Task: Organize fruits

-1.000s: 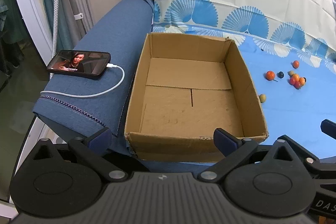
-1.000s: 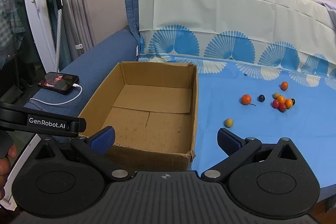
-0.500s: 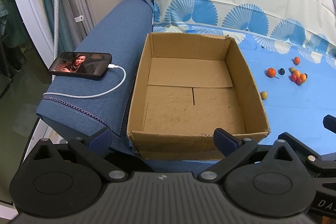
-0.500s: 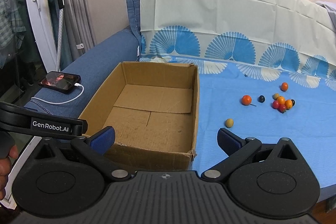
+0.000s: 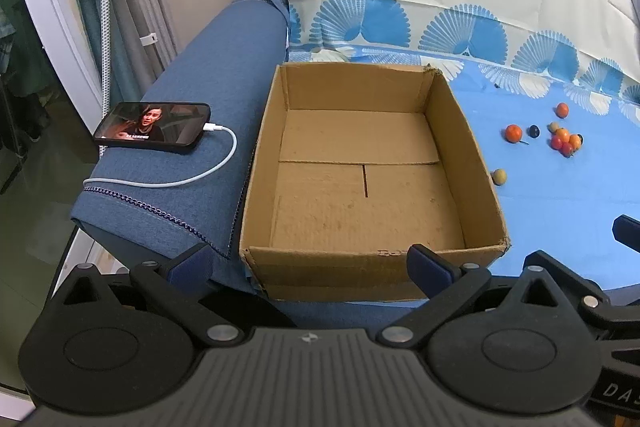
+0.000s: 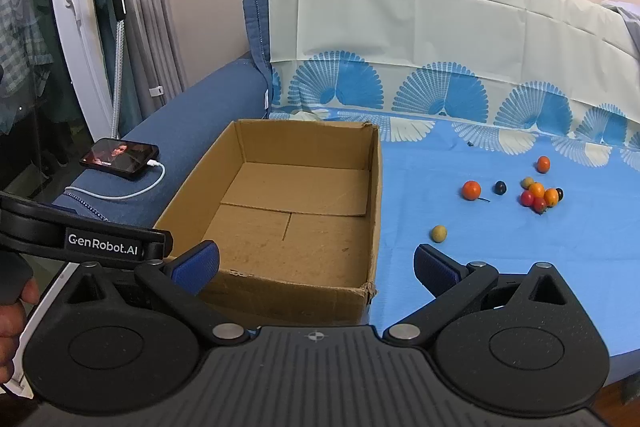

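Note:
An empty cardboard box (image 5: 482, 183) (image 6: 374, 195) sits on the blue sofa cover. To its right lie several small fruits: an orange one (image 6: 471, 189) (image 5: 513, 133), a tan one (image 6: 438, 233) (image 5: 499, 176), a dark one (image 6: 500, 187), a far orange one (image 6: 543, 164), and a red-orange cluster (image 6: 539, 195) (image 5: 565, 142). My left gripper (image 5: 310, 265) is open and empty before the box's near wall. My right gripper (image 6: 316, 265) is open and empty over the box's near right corner, well short of the fruits.
A phone (image 5: 154, 125) (image 6: 119, 158) with a white charging cable (image 5: 192, 179) lies on the sofa's blue armrest left of the box. A garment steamer stand (image 6: 116, 39) and curtains stand at the far left. The patterned cloth (image 6: 440, 99) covers the sofa back.
Both grippers have drawn back and risen slightly, so the box and fruits sit a little farther off. Nothing was grasped or moved.

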The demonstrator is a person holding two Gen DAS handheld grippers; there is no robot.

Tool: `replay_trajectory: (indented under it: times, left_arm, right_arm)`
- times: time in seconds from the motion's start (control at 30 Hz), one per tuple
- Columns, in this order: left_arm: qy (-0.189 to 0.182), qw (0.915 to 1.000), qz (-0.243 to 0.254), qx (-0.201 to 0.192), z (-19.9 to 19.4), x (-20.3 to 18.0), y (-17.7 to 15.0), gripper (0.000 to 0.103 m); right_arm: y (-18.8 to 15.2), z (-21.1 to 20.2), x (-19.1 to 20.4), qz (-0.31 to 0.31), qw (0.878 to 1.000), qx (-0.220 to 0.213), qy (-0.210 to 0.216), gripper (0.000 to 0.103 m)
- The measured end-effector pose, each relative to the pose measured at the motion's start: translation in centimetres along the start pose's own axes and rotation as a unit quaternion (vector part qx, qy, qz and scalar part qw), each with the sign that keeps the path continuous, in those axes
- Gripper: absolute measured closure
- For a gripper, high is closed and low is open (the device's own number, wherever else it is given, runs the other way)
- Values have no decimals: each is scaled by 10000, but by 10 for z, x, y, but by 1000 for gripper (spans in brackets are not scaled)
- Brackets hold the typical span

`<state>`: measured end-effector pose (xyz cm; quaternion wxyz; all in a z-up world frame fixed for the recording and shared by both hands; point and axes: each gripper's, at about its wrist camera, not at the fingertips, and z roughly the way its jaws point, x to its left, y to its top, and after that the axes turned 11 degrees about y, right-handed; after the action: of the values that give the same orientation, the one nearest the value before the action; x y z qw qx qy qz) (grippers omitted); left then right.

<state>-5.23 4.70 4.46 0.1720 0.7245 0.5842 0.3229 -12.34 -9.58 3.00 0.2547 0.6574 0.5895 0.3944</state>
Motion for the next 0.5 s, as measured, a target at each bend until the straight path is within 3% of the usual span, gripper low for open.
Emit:
replay_trajectory:
  times: [0.5]
  left_arm:
    - [4, 9990, 421, 126, -2, -35, 3, 0]
  right_arm:
    - [-8, -7, -31, 348, 9987, -369, -20, 0]
